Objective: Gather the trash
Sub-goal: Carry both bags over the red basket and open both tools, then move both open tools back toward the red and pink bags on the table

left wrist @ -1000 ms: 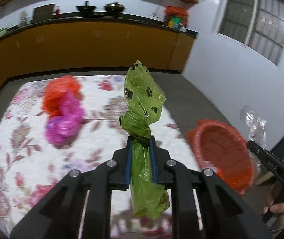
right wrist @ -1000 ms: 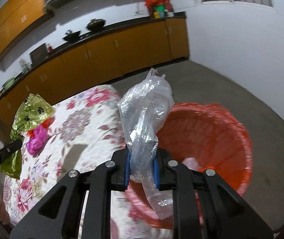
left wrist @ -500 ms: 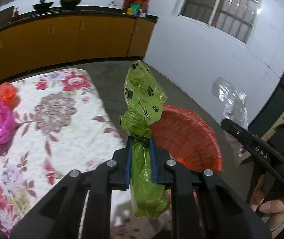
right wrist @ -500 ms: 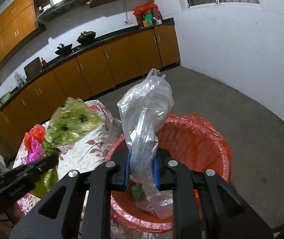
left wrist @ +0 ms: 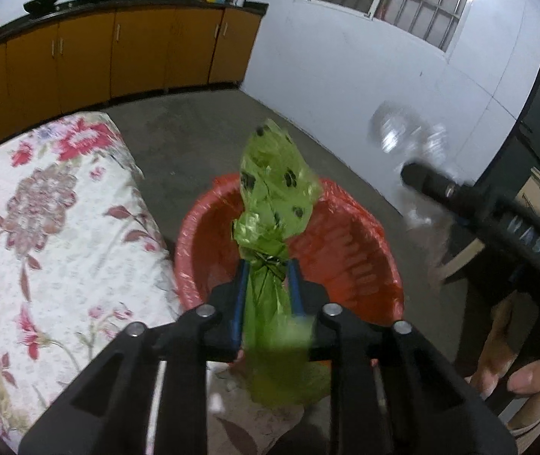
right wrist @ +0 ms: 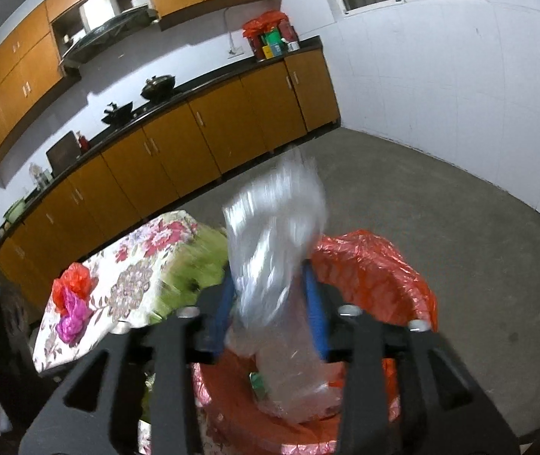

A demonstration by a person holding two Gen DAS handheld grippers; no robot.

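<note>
A green paw-print bag (left wrist: 275, 189) stands knotted between the blue pads of my left gripper (left wrist: 268, 265). Its jaws are opening, and the bag's lower end is blurred. Under it sits the red-lined bin (left wrist: 345, 250), beside the table's edge. In the right wrist view my right gripper (right wrist: 270, 276) hangs over the same bin (right wrist: 376, 276), its jaws opening wide. A clear plastic bag (right wrist: 277, 227), blurred, hangs loose between the parted pads, with its lower end down in the bin.
The table with a floral cloth (left wrist: 61, 227) lies left of the bin. A red bag (right wrist: 72, 284) and a pink bag (right wrist: 71, 322) rest on its far side. Orange cabinets (left wrist: 118, 57) line the back wall. A person's hand (left wrist: 535, 379) holds the right gripper's handle.
Both grippers have swung from the table to over the red bin. The jaws of both have parted. The clear bag now sags and blurs between the right pads.
</note>
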